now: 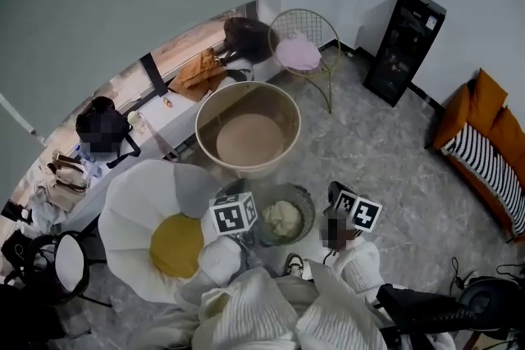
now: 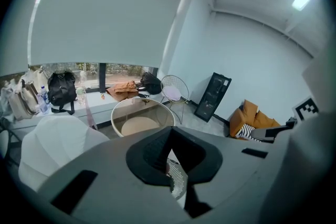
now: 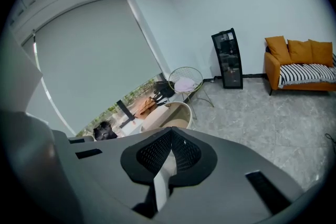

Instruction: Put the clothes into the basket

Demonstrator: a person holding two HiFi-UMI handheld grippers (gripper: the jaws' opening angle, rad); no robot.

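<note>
Cream cloth (image 1: 281, 219) lay bunched inside the small wire basket (image 1: 307, 207). In the head view that basket sat on the floor between the two tools, just ahead of them and below. The left tool (image 2: 172, 157) was the nearer, its marker cube overlapping the basket's rim. The right tool (image 3: 167, 157) stood a little apart on the other side. Both pointed forward and somewhat down, above the basket rather than in it. The left tool's jaws were together with nothing pinched. The right tool's jaws also met, and I could not tell whether the pale sliver between them was cloth. A brown garment (image 1: 197, 71) lay on the bench (image 1: 168, 117) under the window, well apart beyond a round beige tub (image 1: 271, 101).
</note>
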